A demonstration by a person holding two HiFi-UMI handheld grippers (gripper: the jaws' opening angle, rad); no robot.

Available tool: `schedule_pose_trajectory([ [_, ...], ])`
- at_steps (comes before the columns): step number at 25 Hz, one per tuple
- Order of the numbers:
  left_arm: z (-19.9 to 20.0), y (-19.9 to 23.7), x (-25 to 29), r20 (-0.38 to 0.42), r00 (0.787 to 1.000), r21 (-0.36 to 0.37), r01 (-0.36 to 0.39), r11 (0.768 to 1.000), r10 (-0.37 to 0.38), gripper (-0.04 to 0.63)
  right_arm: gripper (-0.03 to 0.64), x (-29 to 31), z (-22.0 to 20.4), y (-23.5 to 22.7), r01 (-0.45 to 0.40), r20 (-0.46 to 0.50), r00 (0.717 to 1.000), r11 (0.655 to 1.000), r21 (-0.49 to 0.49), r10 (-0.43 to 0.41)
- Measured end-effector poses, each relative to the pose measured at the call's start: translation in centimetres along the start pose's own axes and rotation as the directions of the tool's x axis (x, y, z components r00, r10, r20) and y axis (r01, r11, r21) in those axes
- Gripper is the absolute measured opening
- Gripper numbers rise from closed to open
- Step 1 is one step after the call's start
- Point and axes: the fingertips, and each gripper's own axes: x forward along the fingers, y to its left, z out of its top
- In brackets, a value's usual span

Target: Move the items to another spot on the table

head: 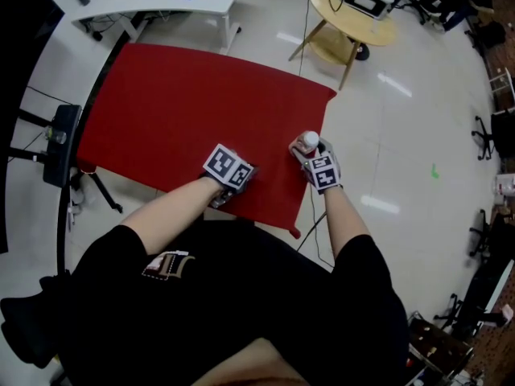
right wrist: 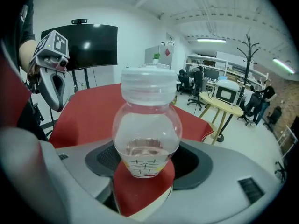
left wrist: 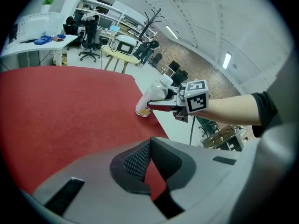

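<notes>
We grip a small clear bottle at the red table's right edge.

Our right gripper [right wrist: 145,161] is clamped on the lower body of the bottle [right wrist: 147,125]. Its white cap is on and a printed label rings its base, and it looks nearly empty. It sits at the right edge of the red table [head: 177,111], toward the near corner. Our left gripper [left wrist: 150,142] hangs near the front edge, jaws pressed together on nothing.

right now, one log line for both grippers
left gripper: jaws shut, empty, over red table | right gripper: jaws shut on clear bottle | bottle: white cap, near table's right edge
</notes>
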Motion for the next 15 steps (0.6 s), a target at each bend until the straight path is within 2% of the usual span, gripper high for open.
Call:
schedule_pose_trajectory([
  [8,0.1,0.8,-1.5,0.006,1.000,0.019,0.027,0.999,-0.027,-0.009,0.354,-1.0,-0.5,0.1,0.073,-0.053,0.996,0.996,0.057,-0.070],
  [12,0.2,1.6,-3.3,0.015,0.999,0.035,0.044,0.998,-0.044,-0.009,0.354,-3.2,-2.4,-0.1,0.139,-0.081,0.988,0.980,0.142,-0.128],
  [15,-0.6,2.2,-5.3,0.020,0.998,0.057,0.059,0.997,-0.060,-0.009,0.354,-5.7,-2.8,1.9,0.170,-0.075,0.985,0.965,0.198,-0.158],
])
